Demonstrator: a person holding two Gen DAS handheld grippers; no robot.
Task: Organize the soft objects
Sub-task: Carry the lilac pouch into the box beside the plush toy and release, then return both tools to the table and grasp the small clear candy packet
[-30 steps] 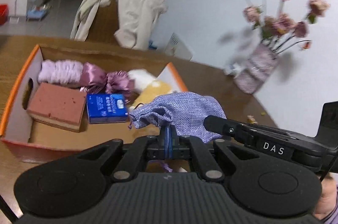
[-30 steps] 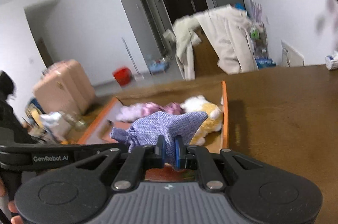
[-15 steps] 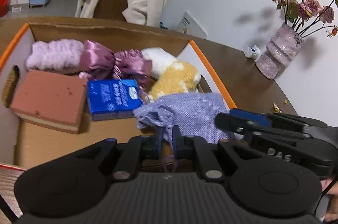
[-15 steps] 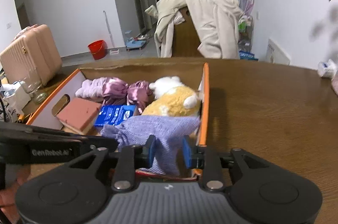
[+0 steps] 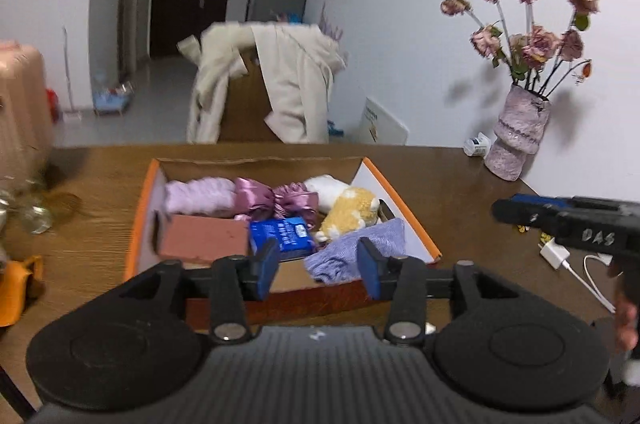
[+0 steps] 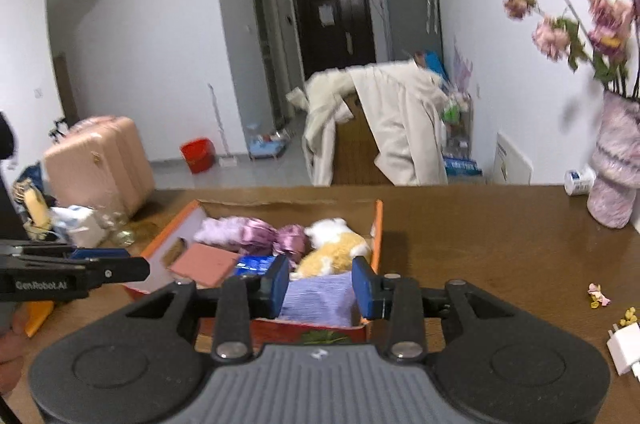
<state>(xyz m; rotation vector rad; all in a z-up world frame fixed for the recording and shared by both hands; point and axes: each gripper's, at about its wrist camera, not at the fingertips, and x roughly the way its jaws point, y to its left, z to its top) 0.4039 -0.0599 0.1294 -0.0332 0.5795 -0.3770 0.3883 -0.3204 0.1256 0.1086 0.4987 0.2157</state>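
An orange-rimmed cardboard box [image 5: 141, 220] sits on the wooden table and holds soft items. Along its back lie a lilac fuzzy roll [image 5: 200, 195], pink satin scrunchies [image 5: 276, 201] and a white-and-yellow plush toy [image 5: 352, 209]. A pink sponge [image 5: 202, 240] and a blue pack [image 5: 282, 234] lie in front. A purple woven pouch [image 5: 356, 252] rests loose in the near right corner, also seen as the pouch [image 6: 320, 298]. My left gripper [image 5: 318, 268] hovers short of the box, jaws opening, nothing pressed. My right gripper [image 6: 320, 286] is likewise drawn back, jaws opening and free of the pouch.
A vase of dried roses [image 5: 516, 139] and a small white bottle [image 5: 478, 143] stand at the table's far right. A white charger with cable [image 5: 554, 254] lies near right. A coat-draped chair [image 5: 280, 83] is behind the table. A pink suitcase [image 6: 100, 163] and clutter are to the left.
Both grippers were shut on the purple pouch and have let it go. It now lies in the box's near right corner. Both grippers pulled back and upward.
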